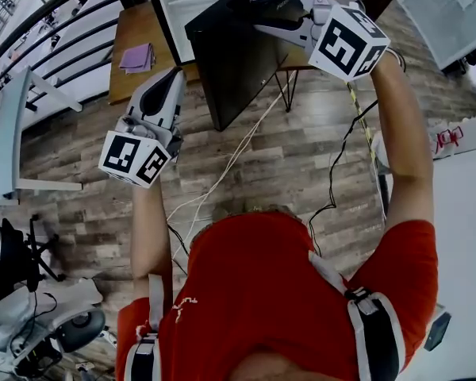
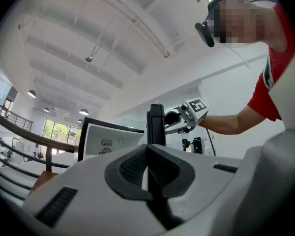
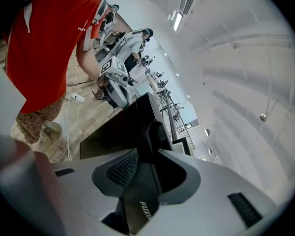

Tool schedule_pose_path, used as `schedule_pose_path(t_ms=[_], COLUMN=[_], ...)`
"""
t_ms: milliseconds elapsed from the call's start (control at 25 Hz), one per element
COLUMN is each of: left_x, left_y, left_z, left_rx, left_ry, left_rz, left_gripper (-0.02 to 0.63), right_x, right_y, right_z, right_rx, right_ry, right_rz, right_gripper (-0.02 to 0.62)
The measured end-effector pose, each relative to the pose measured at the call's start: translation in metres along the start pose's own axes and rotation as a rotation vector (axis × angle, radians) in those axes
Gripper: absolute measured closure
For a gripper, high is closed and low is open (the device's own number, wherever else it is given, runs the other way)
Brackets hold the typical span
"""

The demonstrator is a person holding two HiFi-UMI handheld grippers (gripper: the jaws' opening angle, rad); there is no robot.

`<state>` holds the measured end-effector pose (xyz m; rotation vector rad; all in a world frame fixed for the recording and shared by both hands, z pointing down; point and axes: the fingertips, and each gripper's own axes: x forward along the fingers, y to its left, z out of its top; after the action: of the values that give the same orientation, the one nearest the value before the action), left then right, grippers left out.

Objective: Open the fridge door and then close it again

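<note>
Right tool [image 3: 146, 151] straddled the edge of the open door [image 1: 238, 62] — jaws spread, not clamping. Left tool [image 2: 147, 154] pressed together, empty.

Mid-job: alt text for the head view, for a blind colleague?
The right gripper straddles the top edge of the open black fridge door. The left gripper hangs empty at lower left, over the wood floor.

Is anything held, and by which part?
The right gripper straddles the top edge of the black fridge door; whether its pads press cannot be told. The left gripper holds nothing.
</note>
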<state>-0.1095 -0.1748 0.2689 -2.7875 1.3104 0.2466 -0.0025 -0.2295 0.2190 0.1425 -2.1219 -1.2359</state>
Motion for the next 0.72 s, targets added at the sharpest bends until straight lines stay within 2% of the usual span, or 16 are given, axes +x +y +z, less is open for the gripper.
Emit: schedule_pose_path(t_ms=[480, 720], left_x=[0.001, 0.003], left_y=[-0.034, -0.057], left_z=[0.003, 0.003], left_rx=[-0.005, -0.007], left_ry=[-0.009, -0.013], left_rz=[-0.115, -0.133], left_gripper=[0.597, 0.597], right_x=[-0.034, -0.061], right_y=[0.024, 0.036], right_z=[-0.007, -0.010], right_rx=[0.033, 0.015], right_ry=[0.134, 0.187], right_rz=[-0.026, -0.039], right_gripper=[0.453, 0.449])
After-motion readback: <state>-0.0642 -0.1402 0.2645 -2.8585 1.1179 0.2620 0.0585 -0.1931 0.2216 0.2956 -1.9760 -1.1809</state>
